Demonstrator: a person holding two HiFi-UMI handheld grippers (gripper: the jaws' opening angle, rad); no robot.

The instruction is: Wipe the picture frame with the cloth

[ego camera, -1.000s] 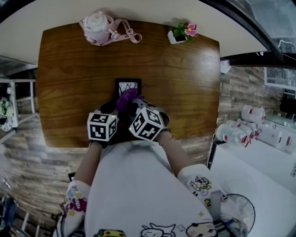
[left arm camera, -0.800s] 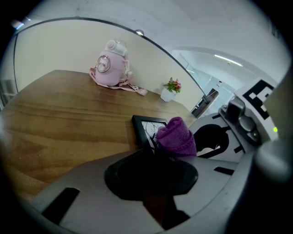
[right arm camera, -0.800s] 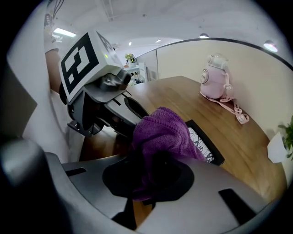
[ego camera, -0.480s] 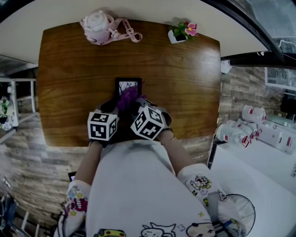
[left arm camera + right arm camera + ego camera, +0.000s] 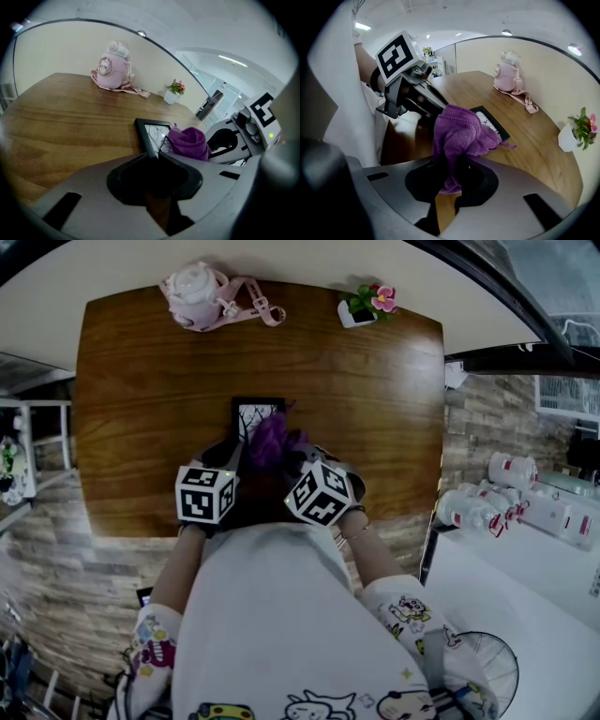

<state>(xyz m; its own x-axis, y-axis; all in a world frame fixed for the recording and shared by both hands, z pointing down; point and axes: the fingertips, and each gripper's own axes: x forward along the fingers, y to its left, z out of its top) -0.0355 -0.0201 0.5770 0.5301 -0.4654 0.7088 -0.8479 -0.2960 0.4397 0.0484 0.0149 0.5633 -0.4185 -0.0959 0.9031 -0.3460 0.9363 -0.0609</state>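
The left gripper (image 5: 152,158) had its 2 jaws clamped on the near corner of the black rectangular picture frame (image 5: 149,131) on the brown wooden table (image 5: 141,399). The right gripper (image 5: 451,178) pinched the purple terry cloth (image 5: 461,131), bunched over the frame's glass.

A white shirt (image 5: 272,615) has cartoon prints on its sleeves (image 5: 155,651). The grey left gripper (image 5: 157,154) and right gripper (image 5: 450,165) carry black-and-white marker cubes (image 5: 205,494).
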